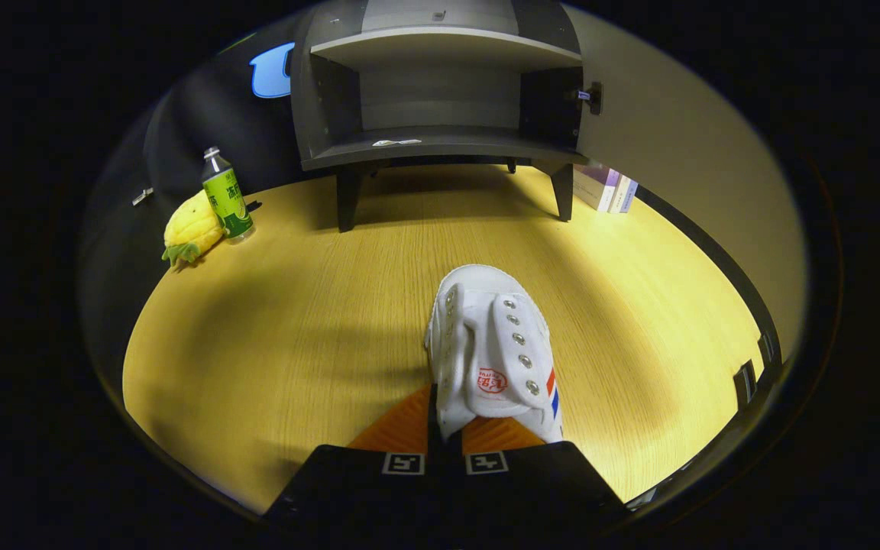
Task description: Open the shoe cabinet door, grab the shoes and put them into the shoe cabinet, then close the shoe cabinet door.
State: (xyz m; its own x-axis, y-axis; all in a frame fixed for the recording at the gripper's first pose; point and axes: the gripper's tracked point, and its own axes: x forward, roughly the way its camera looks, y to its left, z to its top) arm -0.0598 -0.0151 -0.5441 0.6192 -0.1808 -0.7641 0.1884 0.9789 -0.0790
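Note:
A white canvas shoe [490, 347] with metal eyelets and a red stamp on its tongue points away from me, toe toward the cabinet. My gripper [444, 431] is shut on the shoe's collar, its orange fingers [402, 428] pressed close together on the fabric, and the shoe hangs over the wooden floor [295, 321]. Beyond it stands the dark grey shoe cabinet [440, 92] on short legs. Its door [677, 137] is swung open to the right, and a small knob [591, 96] shows at the door's edge. The lower shelf [440, 143] holds only a small white slip.
A green-labelled bottle [226, 195] and a yellow pineapple plush toy [189, 228] stand left of the cabinet by the black wall. A few books [609, 189] lean behind the cabinet's right leg. Black brackets [753, 367] edge the floor on the right.

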